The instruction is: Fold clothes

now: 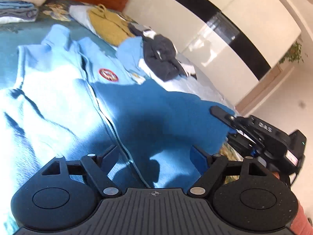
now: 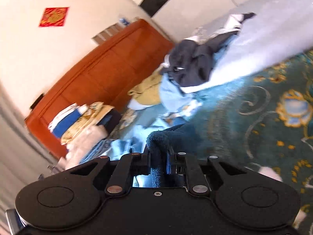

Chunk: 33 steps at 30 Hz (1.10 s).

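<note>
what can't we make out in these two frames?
- Jacket, left wrist view: hem and left side cut off by the frame edge and the open left tool.
- Right tool, right wrist view: the pinched blue fabric hides how much cloth is held.
- Clothes pile, right wrist view: motion blur, separate garments unclear.

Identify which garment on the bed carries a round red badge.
The light blue zip jacket spread under the left gripper; the mustard and dark garments show none.
</note>
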Each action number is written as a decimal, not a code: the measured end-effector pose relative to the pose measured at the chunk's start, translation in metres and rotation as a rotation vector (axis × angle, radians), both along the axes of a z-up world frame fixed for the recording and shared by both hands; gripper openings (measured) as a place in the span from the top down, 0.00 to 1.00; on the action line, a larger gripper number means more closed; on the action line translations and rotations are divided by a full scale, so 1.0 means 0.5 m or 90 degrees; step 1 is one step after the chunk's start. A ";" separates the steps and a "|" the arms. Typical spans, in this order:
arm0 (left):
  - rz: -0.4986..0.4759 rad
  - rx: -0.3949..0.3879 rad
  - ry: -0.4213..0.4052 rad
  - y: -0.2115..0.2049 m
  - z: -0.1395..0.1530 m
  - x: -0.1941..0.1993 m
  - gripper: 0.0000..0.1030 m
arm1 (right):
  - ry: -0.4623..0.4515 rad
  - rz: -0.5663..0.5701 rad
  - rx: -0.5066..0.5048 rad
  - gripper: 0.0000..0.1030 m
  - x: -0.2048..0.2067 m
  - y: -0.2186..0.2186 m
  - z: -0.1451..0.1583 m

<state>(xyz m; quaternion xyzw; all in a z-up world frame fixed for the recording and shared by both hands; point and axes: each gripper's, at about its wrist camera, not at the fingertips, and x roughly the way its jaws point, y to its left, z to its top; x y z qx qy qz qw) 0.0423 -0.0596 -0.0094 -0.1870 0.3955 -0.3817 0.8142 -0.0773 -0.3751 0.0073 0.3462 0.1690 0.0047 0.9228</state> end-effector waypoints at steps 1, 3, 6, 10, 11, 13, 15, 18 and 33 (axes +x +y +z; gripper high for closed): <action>0.027 -0.011 0.003 0.022 0.005 0.012 0.24 | -0.018 0.039 -0.023 0.84 0.009 0.029 0.019; 0.073 -0.032 0.013 0.065 0.009 0.032 0.24 | -0.048 0.122 -0.063 0.84 0.026 0.090 0.051; 0.123 -0.055 0.036 0.116 0.010 0.061 0.23 | -0.045 0.223 -0.104 0.84 0.045 0.169 0.048; 0.114 -0.043 0.032 0.114 0.040 0.120 0.23 | 0.011 0.267 -0.121 0.84 0.069 0.220 0.008; 0.104 -0.035 0.029 0.104 0.047 0.138 0.21 | 0.022 0.263 -0.117 0.84 0.071 0.221 0.001; 0.065 -0.014 0.021 0.058 0.059 0.184 0.16 | 0.027 0.264 -0.108 0.84 0.067 0.221 -0.006; 0.032 0.026 0.009 -0.002 0.062 0.223 0.16 | 0.031 0.268 -0.112 0.84 0.064 0.222 -0.007; -0.006 0.093 0.005 -0.099 0.045 0.287 0.16 | 0.034 0.268 -0.105 0.84 0.059 0.216 -0.010; 0.016 0.111 -0.160 -0.098 0.080 0.250 0.90 | 0.041 0.321 -0.066 0.83 0.070 0.233 -0.038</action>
